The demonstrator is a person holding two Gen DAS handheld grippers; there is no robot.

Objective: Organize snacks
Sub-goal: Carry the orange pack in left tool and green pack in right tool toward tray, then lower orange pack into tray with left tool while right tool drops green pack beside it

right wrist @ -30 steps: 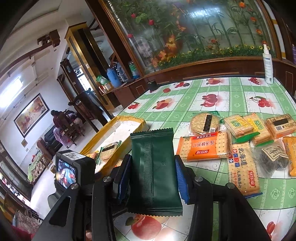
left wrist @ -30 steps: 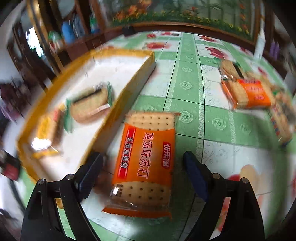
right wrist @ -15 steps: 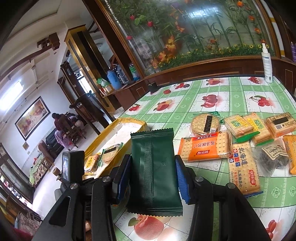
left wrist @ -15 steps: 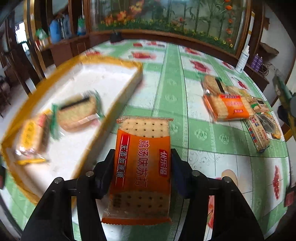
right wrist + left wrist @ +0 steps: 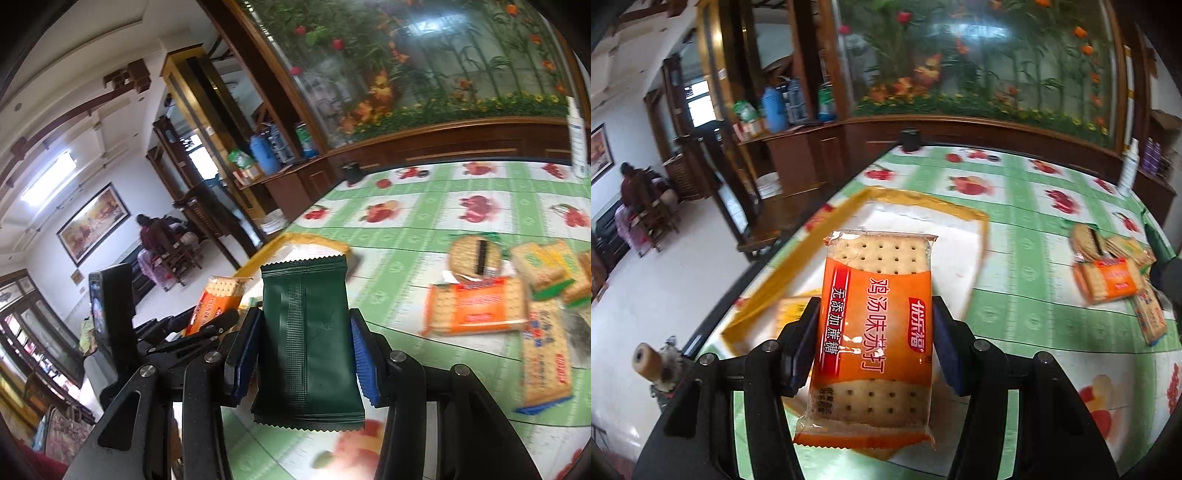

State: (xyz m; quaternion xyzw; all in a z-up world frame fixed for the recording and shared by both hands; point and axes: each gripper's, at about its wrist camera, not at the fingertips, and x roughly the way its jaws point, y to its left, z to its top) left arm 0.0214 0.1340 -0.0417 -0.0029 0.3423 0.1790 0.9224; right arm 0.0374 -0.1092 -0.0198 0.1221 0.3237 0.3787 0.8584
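Observation:
My left gripper [image 5: 873,332] is shut on an orange cracker pack [image 5: 875,325], held up above the near end of the yellow-rimmed tray [image 5: 923,201]. That pack hides most of the tray's inside; one yellow snack [image 5: 788,314] shows beside the left pad. In the right wrist view my right gripper [image 5: 304,350] is shut on a dark green foil packet [image 5: 306,343], held above the table's near edge. The left gripper with its orange pack [image 5: 218,299] shows just left of it, in front of the tray [image 5: 314,242].
Several loose snack packs lie on the green fruit-print tablecloth [image 5: 1034,295] at the right: an orange cracker pack [image 5: 476,306], a round biscuit pack [image 5: 474,254], a long pack [image 5: 545,354]. A white bottle [image 5: 578,140] stands at the far edge. A person [image 5: 151,240] sits far left.
My left gripper shut on the orange cracker pack, lifted it off the table and swung over the tray. My right gripper, still holding the green packet, drifted left toward the tray.

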